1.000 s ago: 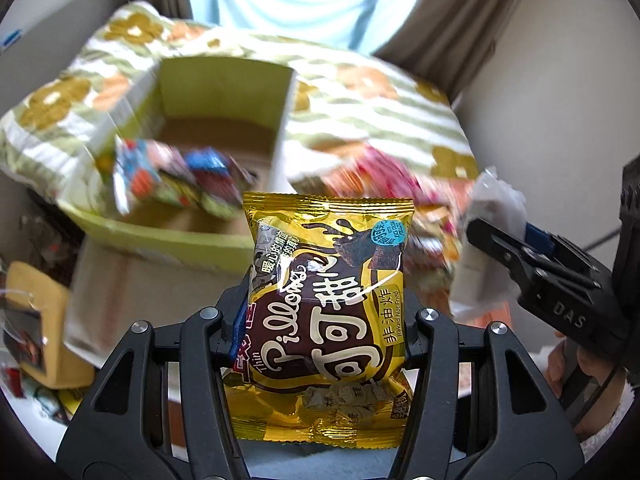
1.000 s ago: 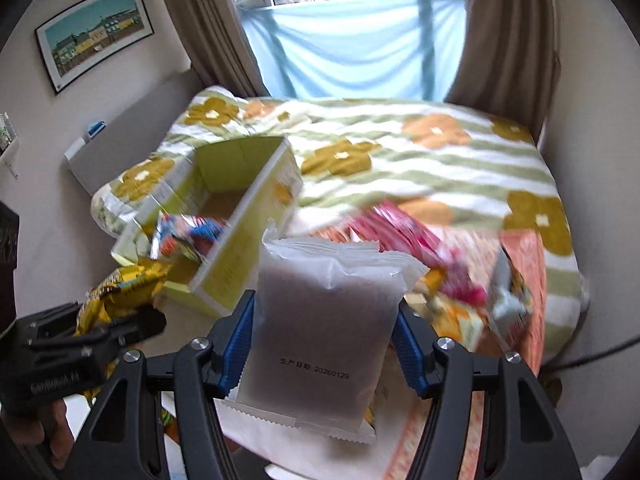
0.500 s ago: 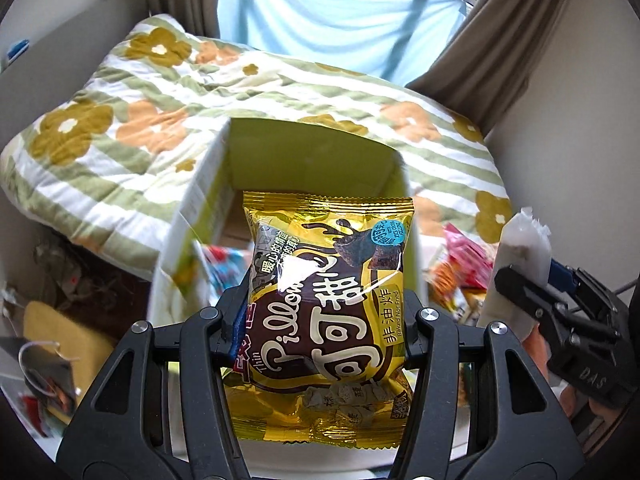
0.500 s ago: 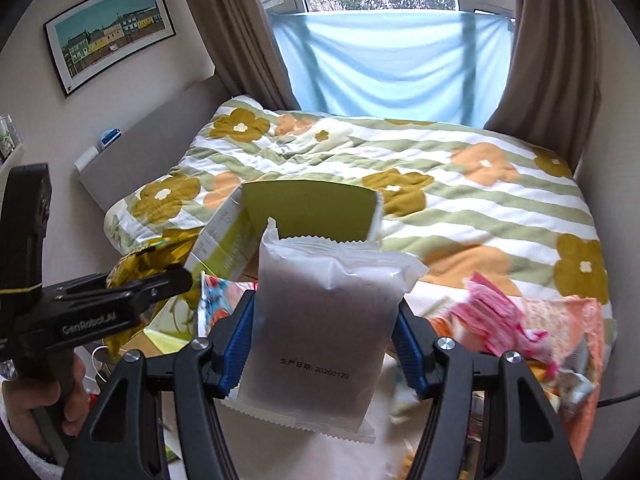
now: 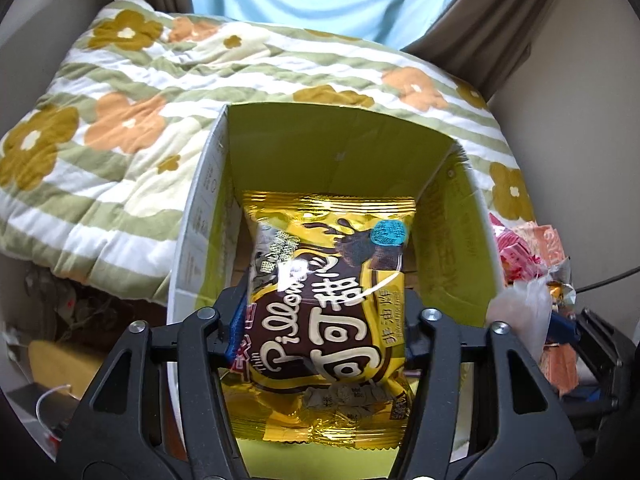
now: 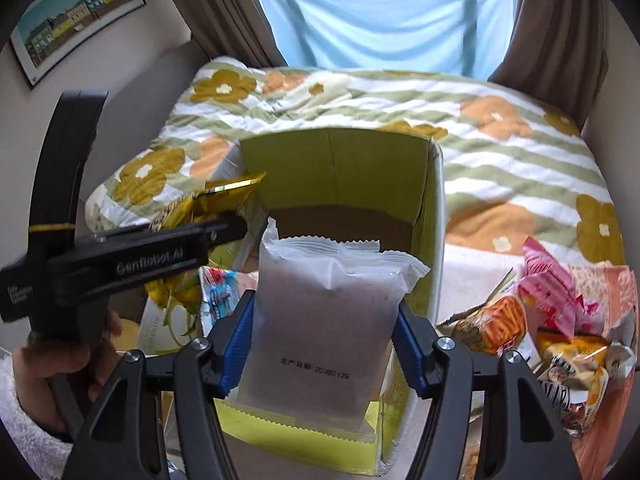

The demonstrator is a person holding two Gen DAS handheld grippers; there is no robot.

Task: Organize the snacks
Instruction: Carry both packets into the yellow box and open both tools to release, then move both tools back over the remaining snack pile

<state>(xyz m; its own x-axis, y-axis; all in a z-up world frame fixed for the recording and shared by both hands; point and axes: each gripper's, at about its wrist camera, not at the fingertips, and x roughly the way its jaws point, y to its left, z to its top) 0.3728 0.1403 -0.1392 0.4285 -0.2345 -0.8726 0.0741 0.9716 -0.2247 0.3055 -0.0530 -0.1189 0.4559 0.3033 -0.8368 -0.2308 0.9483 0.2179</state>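
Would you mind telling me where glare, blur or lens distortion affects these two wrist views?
Left wrist view: bright glare streaks cross the gold snack bag, hiding some print; fisheye bends the yellow box walls. Right wrist view: the white packet is sharp, its date legible; the window is overexposed, corners vignetted black.

Bed with flowered quilt (image 6: 500, 168) across the upper and middle frame in both views. Open green box (image 6: 336, 168) at centre, sitting at the quilt's near edge. Heap of snack packets (image 6: 548, 320) at right, just beside the box. Same box (image 5: 340, 148) at centre of left view, quilt (image 5: 120, 128) at upper left, packets (image 5: 520, 248) at right edge.
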